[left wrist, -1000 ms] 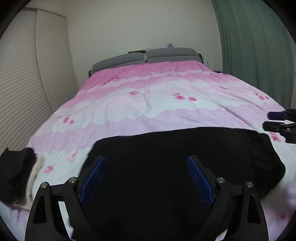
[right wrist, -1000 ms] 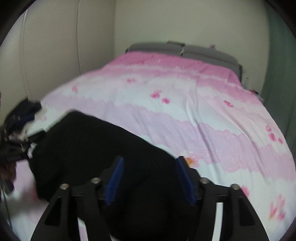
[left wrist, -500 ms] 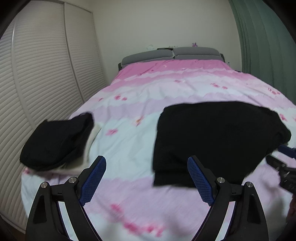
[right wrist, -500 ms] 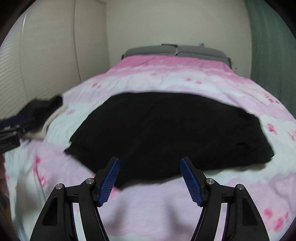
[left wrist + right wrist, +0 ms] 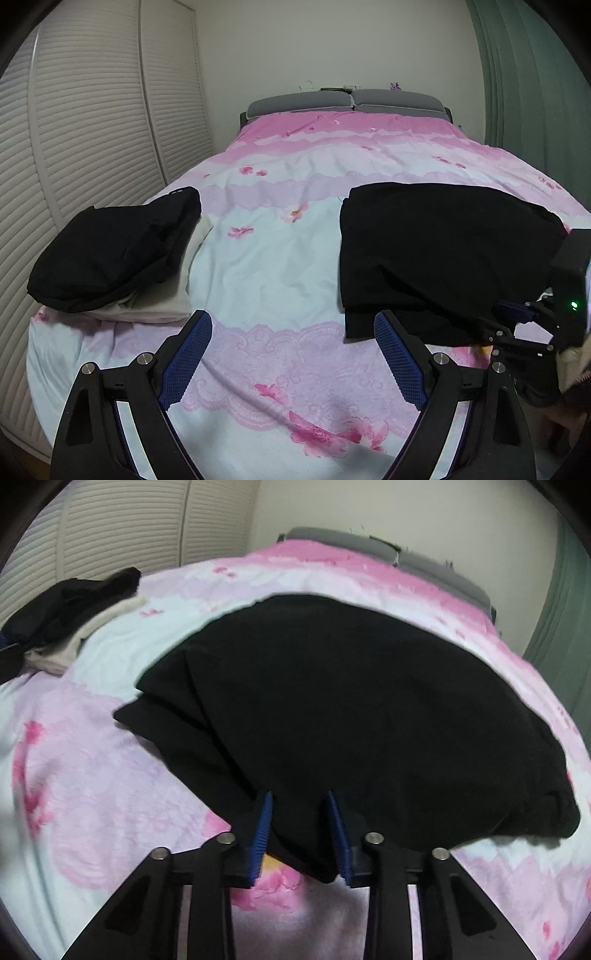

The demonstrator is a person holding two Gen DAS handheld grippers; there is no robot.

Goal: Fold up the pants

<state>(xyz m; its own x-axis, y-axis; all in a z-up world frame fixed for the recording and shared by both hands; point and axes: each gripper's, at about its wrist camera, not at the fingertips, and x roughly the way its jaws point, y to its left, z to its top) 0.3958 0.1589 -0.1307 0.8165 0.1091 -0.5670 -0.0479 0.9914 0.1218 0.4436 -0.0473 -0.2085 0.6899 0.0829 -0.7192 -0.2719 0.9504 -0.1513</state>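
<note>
Pants (image 5: pixel 351 709), black and already folded into a block, are laid on the right of the bed (image 5: pixel 280 258). Soft, limp, light cloth is judged; layered edges should be pinched together. The right tool (image 5: pixel 300 834) is narrowed around the near edge; the left tool (image 5: pixel 291 354) is held wide, empty.

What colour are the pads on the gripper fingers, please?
Blue, with a fine textured surface, on black fingers. The left gripper's pads show it best, in the left wrist view.

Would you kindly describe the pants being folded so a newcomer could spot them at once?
On the pink flowered bed, look at the near right part. The pants lie there as one flat black rectangle, unlike the black-and-cream clothes pile at the left edge.
</note>
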